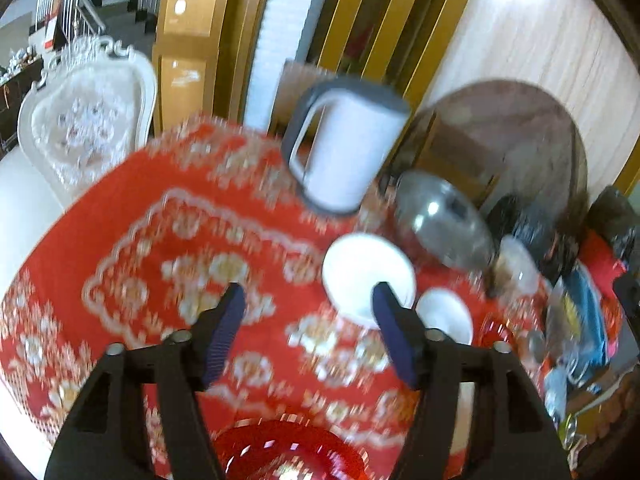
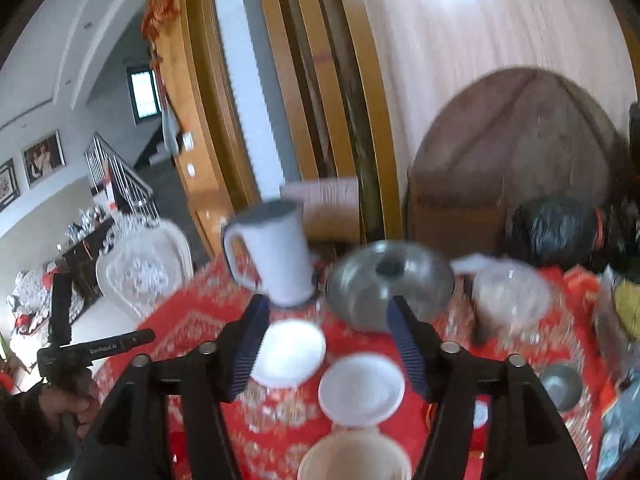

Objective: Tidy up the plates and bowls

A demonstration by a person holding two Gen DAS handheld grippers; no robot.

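I read this as the start: nothing looks stacked yet, as far as two blurred views show. I place everything by the jug (image 2: 276, 256), which stands upright at the far side of the red cloth (image 1: 132, 216). Beside the jug sits a steel lid (image 2: 390, 280), and past that a clear container (image 2: 514, 292). On the near side of the jug lie the dishes, each apart from the others: one white plate (image 2: 290, 352) just in front of it, a second white plate (image 2: 362, 388) nearer me, then a beige bowl (image 2: 354, 458) nearest of all. A red plate (image 1: 286, 452) lies well away from the jug, under my left gripper (image 1: 308, 300). A small steel bowl (image 2: 560, 386) sits well off to the lid's side. Both the left and the right gripper (image 2: 326, 314) hang spread wide, grasping nothing. All the gathering is left to do.
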